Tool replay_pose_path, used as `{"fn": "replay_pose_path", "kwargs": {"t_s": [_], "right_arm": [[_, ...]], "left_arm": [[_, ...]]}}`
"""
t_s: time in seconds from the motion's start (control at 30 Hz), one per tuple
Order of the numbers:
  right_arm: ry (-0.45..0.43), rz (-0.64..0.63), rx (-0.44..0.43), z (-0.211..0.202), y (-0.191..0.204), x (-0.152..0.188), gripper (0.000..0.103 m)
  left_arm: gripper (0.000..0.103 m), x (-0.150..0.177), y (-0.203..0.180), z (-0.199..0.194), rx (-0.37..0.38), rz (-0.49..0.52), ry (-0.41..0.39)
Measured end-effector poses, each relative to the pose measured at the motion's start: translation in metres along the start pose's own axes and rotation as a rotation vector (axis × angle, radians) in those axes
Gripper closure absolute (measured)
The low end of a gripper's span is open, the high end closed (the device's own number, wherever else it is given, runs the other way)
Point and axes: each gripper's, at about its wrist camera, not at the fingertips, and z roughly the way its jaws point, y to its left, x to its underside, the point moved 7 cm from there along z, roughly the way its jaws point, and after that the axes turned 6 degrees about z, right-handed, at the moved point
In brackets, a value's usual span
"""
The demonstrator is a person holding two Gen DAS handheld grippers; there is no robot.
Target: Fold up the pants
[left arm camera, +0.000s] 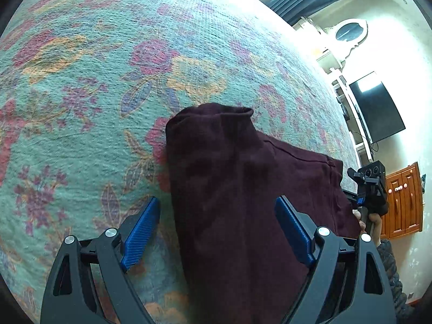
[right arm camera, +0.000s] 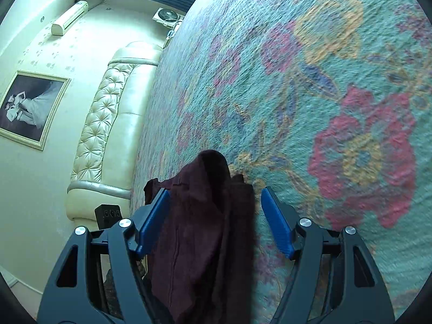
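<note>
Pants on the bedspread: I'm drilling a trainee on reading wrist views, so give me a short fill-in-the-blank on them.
1. The pants are dark ____ in colour.
2. They lie on a ____-patterned bedspread.
3. The left gripper has its jaws ____.
4. Both jaws of the right gripper stand ____, with cloth between them.

Missing words: maroon; floral; open; open

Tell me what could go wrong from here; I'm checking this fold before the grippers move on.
Both the left gripper and right gripper stand open around the maroon pants, so nothing pins the fold; it may spring back. The top layer's end curls up off the floral bedspread and could flop over. Closing now might bunch several layers.
</note>
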Motion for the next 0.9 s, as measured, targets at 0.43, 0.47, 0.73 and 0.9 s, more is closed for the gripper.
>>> {"fn": "replay_pose_path", "kwargs": {"t_s": [0.43,0.47,0.73,0.9], "right_arm": [[0.021,-0.050,0.009,0.008,-0.003,0.006,0.081],[0.013,-0.059,0.009,0.007,0.002,0.006,0.082],[-0.070,-0.124,0.081,0.000,0.023,0.011,0.085],[-0.092,-0.133,0.097,0.001,0.033,0.007,0.087]], "left_arm": [[0.069,-0.015,0.023,-0.001,-0.019,-0.070,-0.047],[0.070,-0.015,0.022,-0.002,-0.034,-0.062,-0.045],[0.082,-0.023,-0.004,-0.016,-0.172,0.062,-0.086],[0.083,-0.032,-0.013,-0.019,-0.197,0.099,-0.100]]}}
